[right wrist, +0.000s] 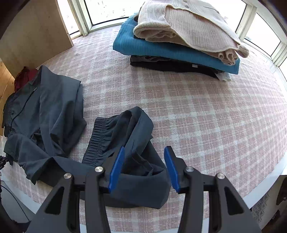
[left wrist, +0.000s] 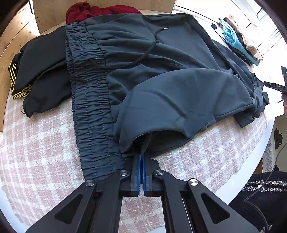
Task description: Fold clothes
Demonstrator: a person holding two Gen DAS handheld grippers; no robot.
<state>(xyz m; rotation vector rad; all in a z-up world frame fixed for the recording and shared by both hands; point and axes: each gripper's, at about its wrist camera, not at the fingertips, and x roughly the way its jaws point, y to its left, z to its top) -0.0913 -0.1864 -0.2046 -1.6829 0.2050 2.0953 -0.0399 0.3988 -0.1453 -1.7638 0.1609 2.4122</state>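
Note:
Dark grey-blue trousers (left wrist: 161, 75) with an elastic waistband (left wrist: 89, 100) and a black drawstring lie spread on the pink checked surface (left wrist: 39, 143). My left gripper (left wrist: 141, 157) is shut on a fold of the trousers' cloth at their near edge. In the right wrist view the trousers' leg end (right wrist: 140, 143), with its elastic cuff, lies bunched under my right gripper (right wrist: 144, 154). That gripper is open, its blue pads either side of the cloth without pinching it. The rest of the trousers (right wrist: 48, 111) lies to the left.
A stack of folded clothes (right wrist: 179, 41), cream on teal on black, stands at the far side, also shown in the left wrist view (left wrist: 238, 39). A black garment (left wrist: 43, 71) and a red one (left wrist: 100, 10) lie beyond the waistband. A wooden board (right wrist: 35, 32) stands far left.

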